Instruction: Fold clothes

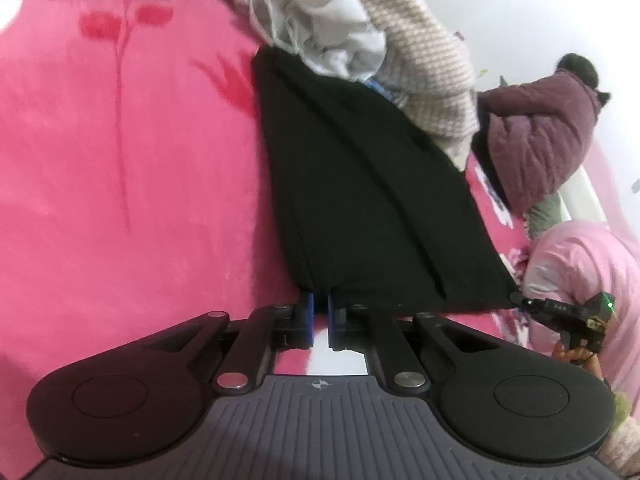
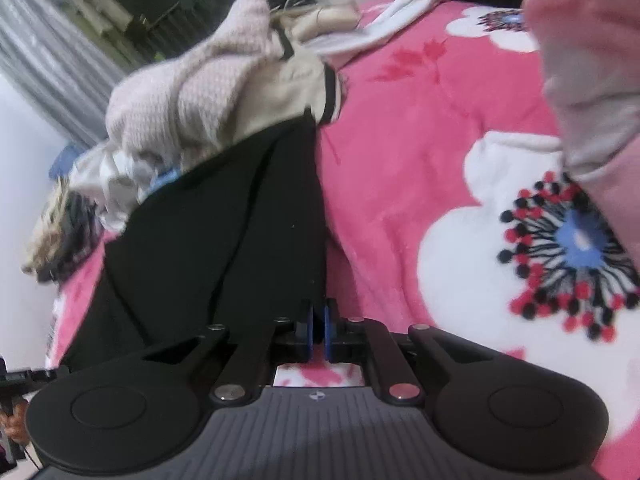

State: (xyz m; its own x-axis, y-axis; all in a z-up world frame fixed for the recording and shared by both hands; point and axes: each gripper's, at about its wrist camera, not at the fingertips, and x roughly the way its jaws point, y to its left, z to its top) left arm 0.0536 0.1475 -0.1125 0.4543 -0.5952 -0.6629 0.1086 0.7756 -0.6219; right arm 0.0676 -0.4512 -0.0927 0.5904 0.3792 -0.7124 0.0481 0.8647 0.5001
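Note:
A black garment [image 1: 360, 184] lies stretched across the pink blanket, its far end tucked under a heap of clothes. My left gripper [image 1: 320, 304] is shut on the garment's near hem at its left corner. In the same view my right gripper [image 1: 520, 300] pinches the hem's right corner. In the right wrist view the black garment [image 2: 240, 232] runs away to the upper left, and my right gripper [image 2: 319, 312] is shut on its near corner. My left gripper [image 2: 24, 376] shows at the far left edge, its fingers hidden.
A heap of clothes [image 1: 360, 28] with a knitted beige sweater [image 2: 192, 96] lies at the garment's far end. A person in a maroon padded jacket [image 1: 540, 140] is at the right. The pink flowered blanket [image 2: 440, 184] covers the bed. A pink sleeve [image 2: 592, 60] hangs close by.

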